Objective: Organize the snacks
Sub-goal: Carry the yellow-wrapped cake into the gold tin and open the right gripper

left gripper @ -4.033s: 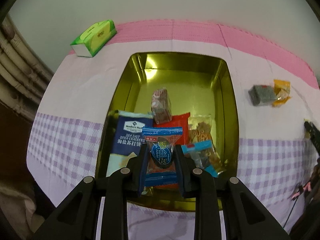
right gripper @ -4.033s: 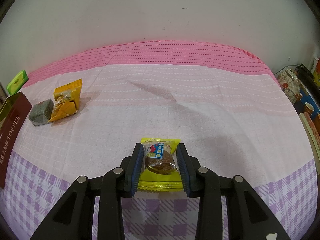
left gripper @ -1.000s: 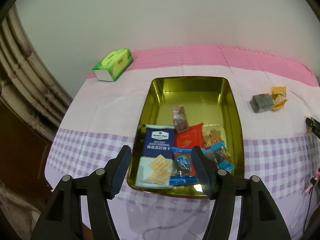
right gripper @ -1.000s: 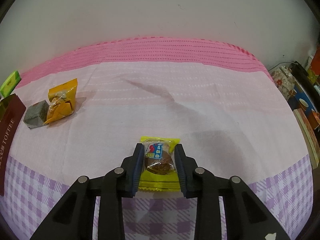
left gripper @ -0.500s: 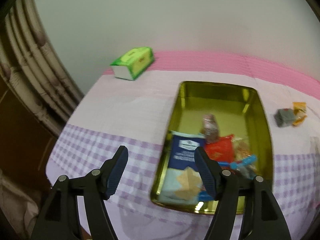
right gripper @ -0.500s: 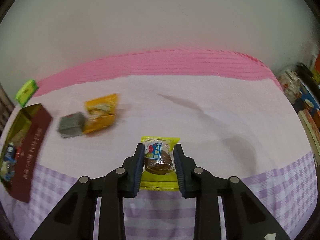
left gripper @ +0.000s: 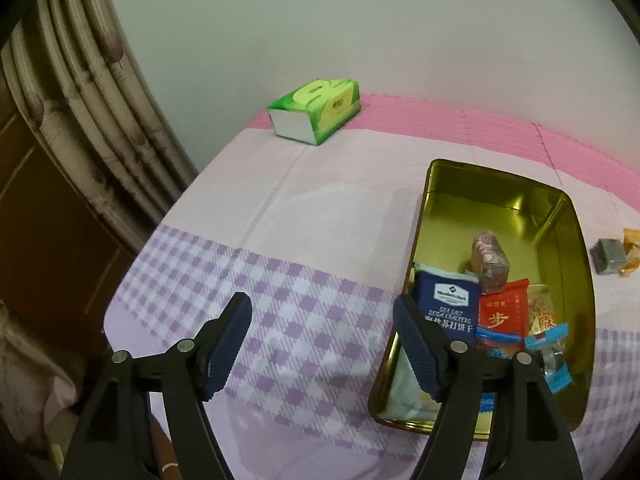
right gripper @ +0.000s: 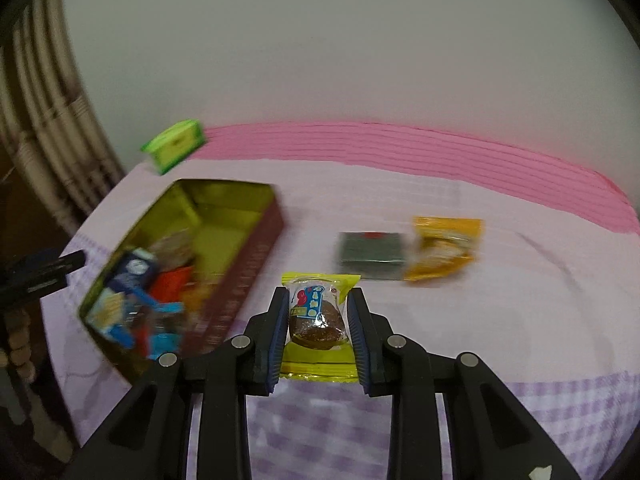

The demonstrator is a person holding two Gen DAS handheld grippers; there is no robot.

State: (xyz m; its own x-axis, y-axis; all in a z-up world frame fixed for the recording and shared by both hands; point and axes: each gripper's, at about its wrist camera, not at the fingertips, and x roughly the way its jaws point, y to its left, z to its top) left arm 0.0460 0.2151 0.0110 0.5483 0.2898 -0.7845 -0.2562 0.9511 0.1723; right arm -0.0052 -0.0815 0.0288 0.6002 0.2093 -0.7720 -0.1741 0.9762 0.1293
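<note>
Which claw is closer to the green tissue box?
Left. The left claw, opening and empty, hangs over the checked cloth with the green tissue box beyond it. The right claw is past the tin's far side.

A green tissue box (left gripper: 316,110) sits at my eleven o'clock on the pink-banded, purple-checked tablecloth (left gripper: 304,208), close to a pale wall (left gripper: 360,20). At nine o'clock stand ribbed, bamboo-like poles (left gripper: 92,92), possibly a curtain; the edge is too distorted to tell.

plain whitish wall (left gripper: 360,20) behind, table in a pink and purple-check cloth (left gripper: 312,208), striped beige curtain (left gripper: 92,92) on the left, brown wood panel (left gripper: 44,216) below it
</note>
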